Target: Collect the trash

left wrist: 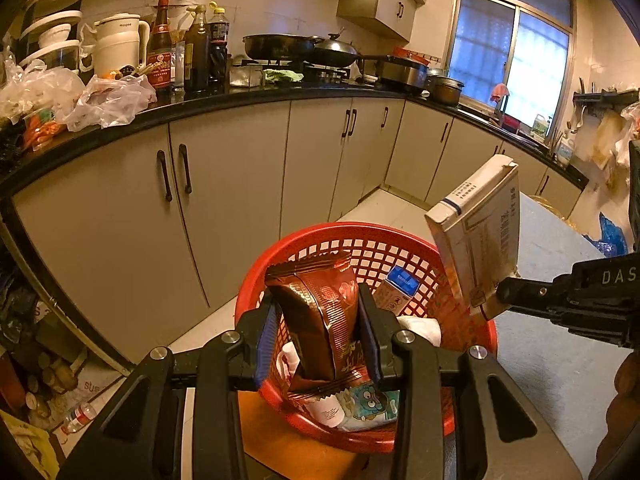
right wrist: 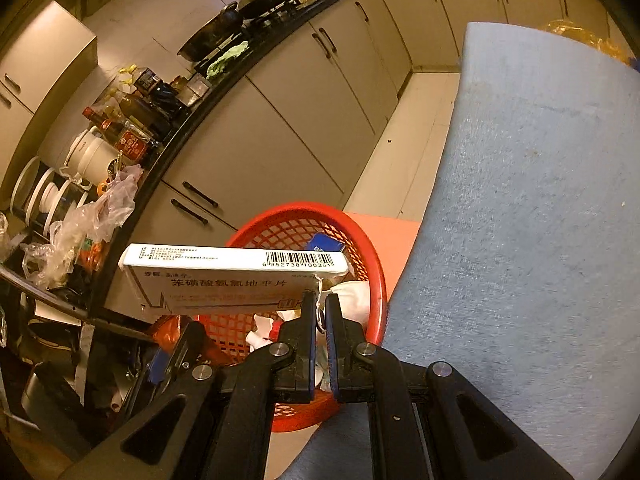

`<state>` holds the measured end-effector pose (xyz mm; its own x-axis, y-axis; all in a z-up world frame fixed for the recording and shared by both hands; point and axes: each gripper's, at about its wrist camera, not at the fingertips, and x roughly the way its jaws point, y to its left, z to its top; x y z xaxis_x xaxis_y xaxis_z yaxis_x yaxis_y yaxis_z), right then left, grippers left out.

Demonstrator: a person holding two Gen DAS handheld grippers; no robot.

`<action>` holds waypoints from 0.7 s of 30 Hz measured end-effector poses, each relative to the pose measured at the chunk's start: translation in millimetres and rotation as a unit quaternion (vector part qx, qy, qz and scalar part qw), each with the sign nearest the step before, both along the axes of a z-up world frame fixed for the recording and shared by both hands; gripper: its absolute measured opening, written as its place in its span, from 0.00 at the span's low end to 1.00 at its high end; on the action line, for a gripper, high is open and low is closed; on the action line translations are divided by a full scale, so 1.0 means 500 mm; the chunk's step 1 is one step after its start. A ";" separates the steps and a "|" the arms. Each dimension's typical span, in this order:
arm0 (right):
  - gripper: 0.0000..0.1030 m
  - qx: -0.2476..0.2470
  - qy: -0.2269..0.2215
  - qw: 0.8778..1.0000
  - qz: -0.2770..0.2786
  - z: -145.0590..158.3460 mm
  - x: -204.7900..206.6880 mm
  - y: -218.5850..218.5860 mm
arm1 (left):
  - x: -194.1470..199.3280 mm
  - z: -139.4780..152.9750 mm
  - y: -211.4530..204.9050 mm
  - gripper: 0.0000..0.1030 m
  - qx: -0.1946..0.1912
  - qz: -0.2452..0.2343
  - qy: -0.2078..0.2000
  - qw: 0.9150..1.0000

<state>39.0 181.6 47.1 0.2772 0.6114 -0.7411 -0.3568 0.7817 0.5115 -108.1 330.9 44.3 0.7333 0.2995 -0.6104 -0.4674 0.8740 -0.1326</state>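
While the left claw [left wrist: 318, 332] pinches a brown wrapper [left wrist: 320, 320] upright over a red basket [left wrist: 486, 330], the right claw [right wrist: 320, 304] grips a white box [right wrist: 228, 280] by one corner, its fingers nearly pressed together on the edge. In the left view the box [left wrist: 476, 236] hangs tilted above the basket's right rim. The basket [right wrist: 374, 268] sits at the edge of a blue-grey counter [right wrist: 520, 220] and holds a small blue-topped carton [left wrist: 398, 288], white crumpled paper [left wrist: 422, 328] and a cartoon-printed packet [left wrist: 370, 398]. Behind it run cream cabinets [left wrist: 228, 176] under a black worktop carrying bottles [left wrist: 196, 52], a white kettle [left wrist: 118, 42] and pans [left wrist: 280, 46].
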 end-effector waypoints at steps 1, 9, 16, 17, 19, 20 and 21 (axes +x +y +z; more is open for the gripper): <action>0.05 0.001 0.001 1.000 0.002 -0.001 0.001 0.003 | 0.002 -0.001 -0.001 0.34 0.000 -0.001 0.000 1.000; 0.10 -0.015 -0.026 0.999 0.025 0.003 -0.007 0.006 | 0.017 -0.003 -0.008 0.53 0.004 -0.005 -0.003 1.000; 0.12 -0.012 -0.058 0.998 0.019 0.029 -0.014 -0.021 | 0.013 0.010 -0.022 0.64 0.010 -0.005 -0.010 1.000; 0.14 -0.014 -0.063 0.998 0.019 0.032 -0.015 -0.025 | 0.011 0.012 -0.022 0.64 0.010 -0.004 -0.011 1.000; 0.22 -0.019 -0.074 0.997 0.016 0.037 -0.019 -0.040 | 0.007 0.017 -0.025 0.64 0.012 -0.005 -0.013 1.000; 0.28 -0.020 -0.078 0.997 0.014 0.038 -0.021 -0.045 | 0.004 0.021 -0.029 0.65 0.014 -0.004 -0.015 1.000; 0.34 -0.028 -0.092 0.995 0.011 0.041 -0.026 -0.054 | 0.002 0.024 -0.031 0.65 0.015 -0.003 -0.017 1.000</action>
